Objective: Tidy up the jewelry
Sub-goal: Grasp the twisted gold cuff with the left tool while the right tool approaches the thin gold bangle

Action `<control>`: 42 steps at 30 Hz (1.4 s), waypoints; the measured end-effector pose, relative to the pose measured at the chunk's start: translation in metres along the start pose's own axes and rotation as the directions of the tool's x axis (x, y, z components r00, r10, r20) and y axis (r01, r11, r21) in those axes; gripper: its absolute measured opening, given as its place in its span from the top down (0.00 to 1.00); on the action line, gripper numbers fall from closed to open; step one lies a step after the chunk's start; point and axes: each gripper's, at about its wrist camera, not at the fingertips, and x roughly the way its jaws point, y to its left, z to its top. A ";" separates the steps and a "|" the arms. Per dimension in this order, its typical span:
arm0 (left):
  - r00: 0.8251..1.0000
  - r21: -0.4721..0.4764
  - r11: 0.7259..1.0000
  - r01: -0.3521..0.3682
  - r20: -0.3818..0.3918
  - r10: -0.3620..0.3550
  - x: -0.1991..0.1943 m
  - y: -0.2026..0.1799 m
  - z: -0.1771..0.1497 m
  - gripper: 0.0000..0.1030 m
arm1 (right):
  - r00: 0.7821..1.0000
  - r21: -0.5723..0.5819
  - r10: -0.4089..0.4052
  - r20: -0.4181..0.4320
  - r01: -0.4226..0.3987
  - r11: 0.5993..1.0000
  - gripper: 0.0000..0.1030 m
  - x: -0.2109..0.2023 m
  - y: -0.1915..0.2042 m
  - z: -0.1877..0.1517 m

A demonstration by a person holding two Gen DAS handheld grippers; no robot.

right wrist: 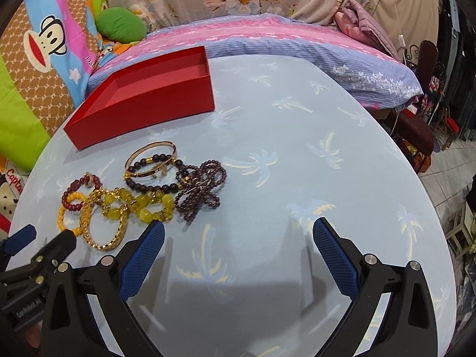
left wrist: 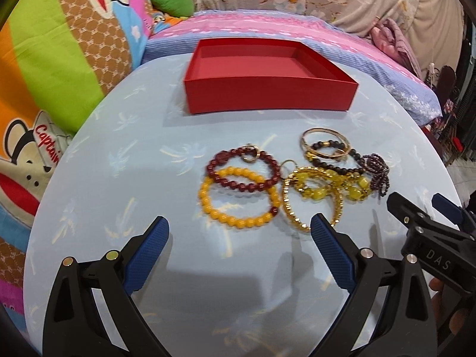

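1. Left gripper (left wrist: pixel 239 227), fingers spread wide and holding nothing, hovers just short of the orange bead bracelet (left wrist: pixel 238 197); the bracelet pile lies ahead, the empty red box (left wrist: pixel 267 95) beyond.
2. Right gripper (right wrist: pixel 238 232), equally wide and empty, faces bare tablecloth (right wrist: pixel 297 136); its view alone shows the purple bead strand (right wrist: pixel 202 190) clearly.

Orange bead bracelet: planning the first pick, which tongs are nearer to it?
Left. The left tongs hover just before the orange bead bracelet; the right tongs sit farther right.

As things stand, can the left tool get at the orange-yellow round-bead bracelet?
Probably yes: the left tool is open, and the orange-yellow round-bead bracelet lies just ahead with bare cloth between, though a dark red bead bracelet overlaps its far side.
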 end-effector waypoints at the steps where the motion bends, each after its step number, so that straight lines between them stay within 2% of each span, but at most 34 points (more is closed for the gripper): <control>1: 1.000 0.006 1.000 0.002 0.001 -0.002 0.001 -0.003 0.001 0.11 | 1.000 0.002 0.001 -0.002 -0.001 1.000 0.06 0.000 -0.001 0.001; 4: 1.000 0.030 1.000 -0.006 0.001 0.006 0.007 -0.011 0.003 0.14 | 1.000 0.006 0.009 -0.004 -0.009 1.000 0.07 -0.001 -0.001 0.003; 7: 1.000 0.024 1.000 0.005 -0.012 -0.005 0.013 -0.011 0.006 0.23 | 1.000 0.000 0.014 -0.001 -0.014 1.000 0.07 -0.002 0.001 0.005; 9: 1.000 0.025 1.000 0.019 -0.024 -0.018 0.018 -0.012 0.008 0.34 | 1.000 -0.008 0.014 -0.004 -0.014 1.000 0.07 -0.001 0.003 0.005; 11: 1.000 0.033 0.999 0.015 -0.025 -0.014 0.020 -0.013 0.009 0.36 | 1.000 -0.013 0.018 -0.013 -0.018 1.000 0.07 0.001 0.005 0.005; 13: 1.000 0.044 0.999 0.018 -0.016 -0.017 0.020 -0.016 0.009 0.43 | 1.000 -0.015 0.020 -0.022 -0.021 1.000 0.07 0.004 0.006 0.005; 15: 1.000 0.052 0.998 0.029 -0.008 -0.029 0.020 -0.016 0.011 0.60 | 0.999 -0.017 0.023 -0.030 -0.024 1.000 0.07 0.006 0.008 0.005; 17: 0.999 0.054 0.997 0.053 -0.005 -0.052 0.020 -0.016 0.013 0.70 | 0.999 -0.018 0.029 -0.037 -0.030 0.999 0.07 0.009 0.009 0.006; 18: 0.998 0.053 0.996 0.068 -0.006 -0.068 0.020 -0.015 0.015 0.83 | 0.999 -0.019 0.032 -0.038 -0.033 0.999 0.07 0.009 0.010 0.006; 20: 0.994 0.052 0.993 0.103 -0.024 -0.102 0.022 -0.015 0.016 0.93 | 0.999 -0.022 0.036 -0.037 -0.036 0.999 0.07 0.011 0.012 0.007; 25: 0.993 0.064 0.991 0.118 -0.013 -0.118 0.018 -0.016 0.015 0.95 | 0.998 -0.027 0.048 -0.038 -0.049 0.998 0.07 0.012 0.015 0.011; 31: 0.992 0.021 0.992 0.122 0.017 -0.122 0.007 -0.001 0.028 0.95 | 0.997 -0.048 0.068 -0.026 -0.069 0.996 0.07 0.014 0.027 0.020; 42: 0.998 -0.060 0.996 0.058 0.024 -0.057 0.017 0.035 0.052 0.95 | 0.994 -0.119 0.113 -0.012 -0.113 0.986 0.07 0.032 0.066 0.048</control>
